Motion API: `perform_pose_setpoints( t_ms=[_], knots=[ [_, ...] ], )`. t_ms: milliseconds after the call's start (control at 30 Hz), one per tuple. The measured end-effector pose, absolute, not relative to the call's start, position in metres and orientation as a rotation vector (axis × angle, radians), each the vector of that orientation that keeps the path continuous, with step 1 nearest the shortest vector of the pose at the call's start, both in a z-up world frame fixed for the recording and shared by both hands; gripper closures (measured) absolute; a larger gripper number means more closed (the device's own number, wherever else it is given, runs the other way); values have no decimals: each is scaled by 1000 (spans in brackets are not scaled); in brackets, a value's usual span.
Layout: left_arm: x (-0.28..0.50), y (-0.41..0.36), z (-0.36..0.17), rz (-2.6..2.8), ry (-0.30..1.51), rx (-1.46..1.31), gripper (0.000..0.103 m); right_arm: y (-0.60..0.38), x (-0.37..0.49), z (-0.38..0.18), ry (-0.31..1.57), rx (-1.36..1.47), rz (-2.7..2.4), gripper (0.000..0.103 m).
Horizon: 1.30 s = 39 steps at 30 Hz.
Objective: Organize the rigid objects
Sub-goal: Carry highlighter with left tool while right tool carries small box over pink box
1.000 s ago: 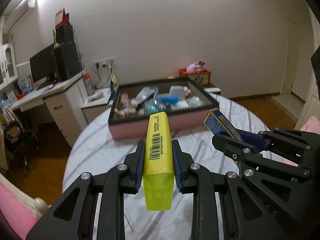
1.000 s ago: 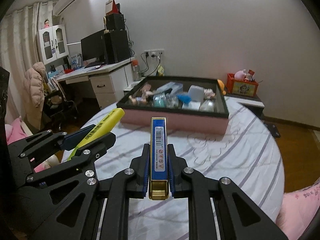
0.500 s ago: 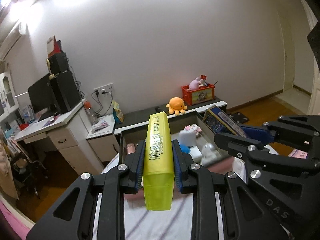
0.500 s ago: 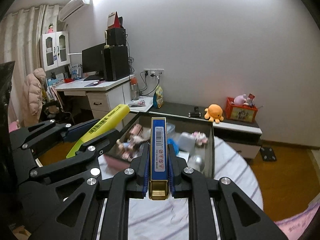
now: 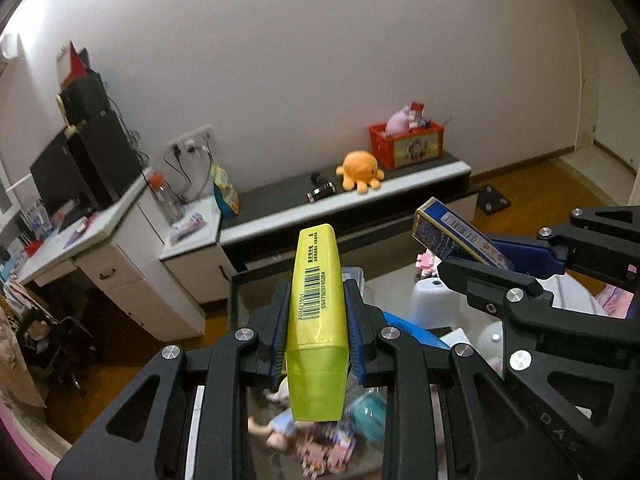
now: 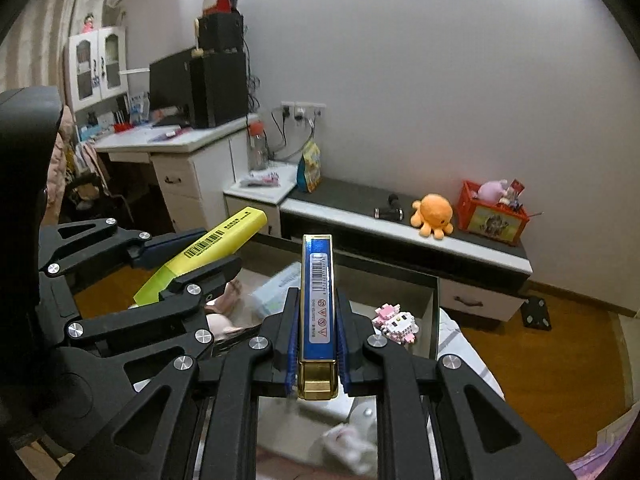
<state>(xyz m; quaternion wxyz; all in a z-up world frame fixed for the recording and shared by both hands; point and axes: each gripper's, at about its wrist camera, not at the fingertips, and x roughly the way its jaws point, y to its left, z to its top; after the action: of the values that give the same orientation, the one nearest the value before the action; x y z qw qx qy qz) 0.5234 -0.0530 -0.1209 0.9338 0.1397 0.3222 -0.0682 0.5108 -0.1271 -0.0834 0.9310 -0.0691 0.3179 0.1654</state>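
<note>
**Both tongs loaded above the storage box**

The left tongs (image 5: 318,326) pinch a yellow highlighter (image 5: 317,320) by its flat sides. Its long axis runs along the fingers, the opaque barcoded barrel pointing away toward the far wall and slightly up, the translucent green cap end toward the camera.

The right tongs (image 6: 318,344) are pressed onto a slim blue box (image 6: 318,300) with gold trim, label side up. Its long axis also lies along the fingers, the gold end near the camera and the other end aimed at the far wall.

The two tools sit side by side, highlighter on the left, blue box on the right, apart from each other. Both hang over a dark-rimmed storage box (image 6: 434,304) crowded with small toys, among them a pink block figure (image 6: 396,322). Beyond it, an orange plush octopus (image 6: 434,214) sits on a low cabinet (image 6: 496,254).
</note>
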Motion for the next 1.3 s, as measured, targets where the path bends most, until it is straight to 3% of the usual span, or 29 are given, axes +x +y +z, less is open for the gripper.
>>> perform_pose_setpoints(
  t_ms=[367, 767, 1000, 1300],
  knots=[
    [583, -98, -180, -226, 837, 300, 77, -158, 574, -143, 813, -139, 263, 87],
    [595, -107, -205, -232, 888, 345, 74, -165, 584, -154, 842, -177, 235, 87],
    [584, -102, -204, -201, 866, 351, 36, -158, 576, -152, 827, -209, 228, 87],
    [571, -95, -193, -168, 809, 351, 20, -168, 573, -161, 851, -238, 155, 87]
  ],
)
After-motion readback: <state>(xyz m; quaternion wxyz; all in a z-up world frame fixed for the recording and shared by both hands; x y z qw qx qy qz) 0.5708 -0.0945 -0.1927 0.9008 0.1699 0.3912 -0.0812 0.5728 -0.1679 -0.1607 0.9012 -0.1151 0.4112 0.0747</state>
